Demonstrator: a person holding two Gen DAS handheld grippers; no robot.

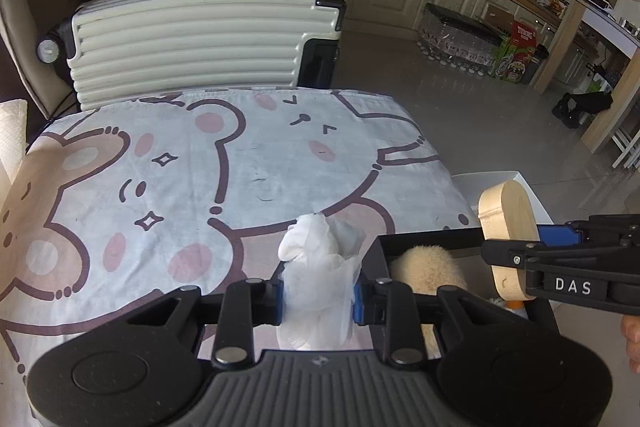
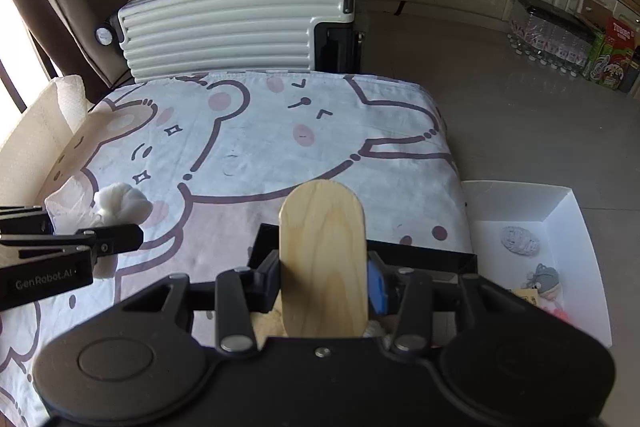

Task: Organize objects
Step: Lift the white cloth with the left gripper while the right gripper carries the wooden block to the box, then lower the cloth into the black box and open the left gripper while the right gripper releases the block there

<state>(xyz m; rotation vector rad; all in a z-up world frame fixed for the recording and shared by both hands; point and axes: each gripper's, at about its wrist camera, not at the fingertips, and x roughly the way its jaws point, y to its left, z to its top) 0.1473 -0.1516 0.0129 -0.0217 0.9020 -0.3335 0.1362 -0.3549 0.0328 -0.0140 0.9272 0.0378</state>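
In the left wrist view my left gripper [image 1: 319, 297] is shut on a crumpled white gauzy cloth [image 1: 320, 247], which sticks up between the blue pads above the bear-print tablecloth [image 1: 168, 163]. In the right wrist view my right gripper [image 2: 324, 283] is shut on an oval light wooden block [image 2: 322, 227], held upright. Just below both grippers sits a black open box [image 1: 424, 239] with a beige fluffy thing [image 1: 424, 267] inside. The right gripper [image 1: 516, 255] holds the wooden block [image 1: 506, 219] over that box's right side. The left gripper [image 2: 100, 231] and cloth [image 2: 120, 205] show at the left.
A white cardboard box [image 2: 576, 223] sits on the floor right of the table, with a grey pouch [image 2: 519, 241] and a small grey plush [image 2: 546, 277] inside. A cream ribbed suitcase [image 2: 224, 27] stands behind the table. A paper towel roll [image 2: 70, 99] is at the far left.
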